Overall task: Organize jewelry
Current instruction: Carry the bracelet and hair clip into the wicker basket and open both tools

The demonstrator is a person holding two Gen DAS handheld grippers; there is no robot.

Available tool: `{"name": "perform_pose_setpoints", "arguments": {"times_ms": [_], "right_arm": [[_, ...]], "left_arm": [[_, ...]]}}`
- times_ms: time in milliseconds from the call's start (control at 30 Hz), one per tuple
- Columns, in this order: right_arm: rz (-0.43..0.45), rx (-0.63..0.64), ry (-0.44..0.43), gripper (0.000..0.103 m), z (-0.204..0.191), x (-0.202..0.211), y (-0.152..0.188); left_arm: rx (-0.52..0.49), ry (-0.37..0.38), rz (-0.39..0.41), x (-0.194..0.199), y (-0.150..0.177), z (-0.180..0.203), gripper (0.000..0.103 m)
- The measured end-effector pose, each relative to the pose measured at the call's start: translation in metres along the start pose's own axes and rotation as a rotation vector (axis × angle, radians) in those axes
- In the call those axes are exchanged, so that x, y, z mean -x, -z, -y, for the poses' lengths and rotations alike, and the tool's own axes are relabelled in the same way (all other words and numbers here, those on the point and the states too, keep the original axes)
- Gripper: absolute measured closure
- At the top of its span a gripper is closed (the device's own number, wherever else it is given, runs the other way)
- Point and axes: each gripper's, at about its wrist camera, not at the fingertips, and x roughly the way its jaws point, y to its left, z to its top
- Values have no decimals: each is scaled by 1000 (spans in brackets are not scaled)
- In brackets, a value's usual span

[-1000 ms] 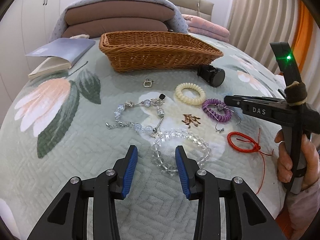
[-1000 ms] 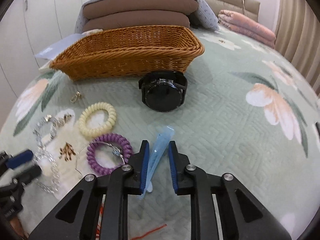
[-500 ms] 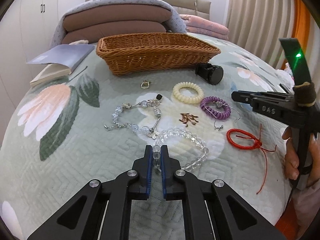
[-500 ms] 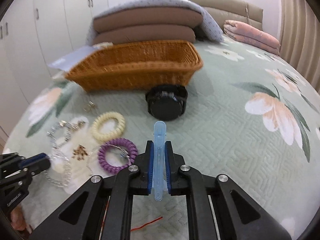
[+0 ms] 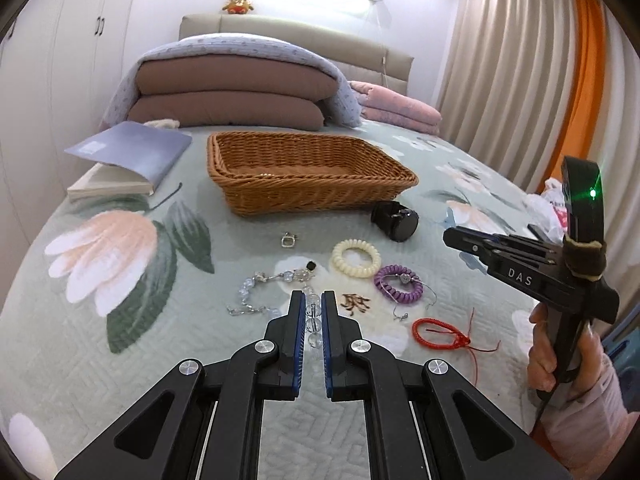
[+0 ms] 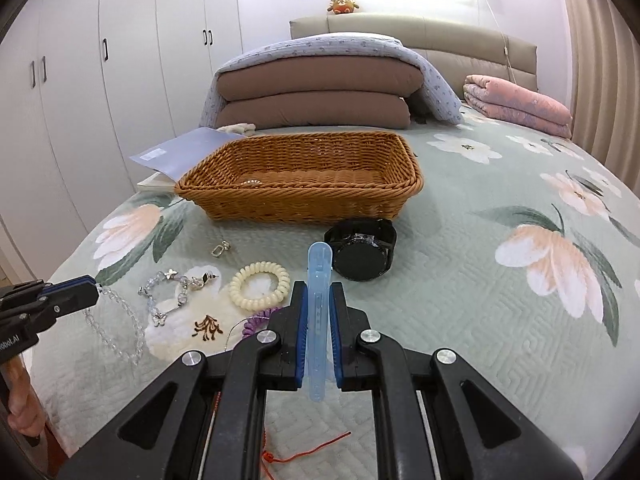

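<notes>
My left gripper (image 5: pixel 311 312) is shut on a clear bead bracelet (image 5: pixel 313 322) and holds it above the bed; the bracelet hangs from it in the right wrist view (image 6: pixel 120 332). My right gripper (image 6: pixel 318 300) is shut on a light blue hair clip (image 6: pixel 319 316), held upright above the bed. A wicker basket (image 5: pixel 308 176) stands beyond, with one small bracelet inside (image 6: pixel 251 182). On the quilt lie a crystal charm bracelet (image 5: pixel 260 288), cream coil hair tie (image 5: pixel 355 259), purple coil hair tie (image 5: pixel 399 289), red cord bracelet (image 5: pixel 440 334), black watch (image 6: pixel 362 248) and a small silver charm (image 5: pixel 288 239).
A book (image 5: pixel 128 160) lies left of the basket. Stacked brown cushions under a blanket (image 5: pixel 228 92) and a pink folded quilt (image 5: pixel 396 108) sit at the headboard. Wardrobe doors stand at the left, curtains at the right. The bed edge runs close below both grippers.
My left gripper has lifted the clear bead bracelet off the quilt. My right gripper has risen with the blue hair clip. Both views now look from higher up.
</notes>
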Motion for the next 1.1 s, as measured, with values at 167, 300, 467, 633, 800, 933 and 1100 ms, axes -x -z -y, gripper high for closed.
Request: {"name": "perform_pose_setpoints", "arguments": {"times_ms": [167,300,467,633,800,933,1100], "right_arm": [[11,-14,-3,91,4,3,-1],[22,-27,-11,91,7,7,-6],[59,-44,-32,91,9,15,-34],[110,-36,-27,91,6,12,-77],[135,-50,-24,91,10,-19,-120],[105,-78,-22,91,20,-57,-138],[29,-111,-33,91,33,-110,-135]], "left_arm": [[19,40,12,5,-7,-3,96],[1,35,27,7,-20,2,96],[-39,44,57,10,-49,10,96],[-105,45,102,8,-97,21,96],[-94,84,129,-10,-152,20,96],[-81,95,132,-42,-181,20,96],[-26,116,96,-96,-194,17,96]]}}
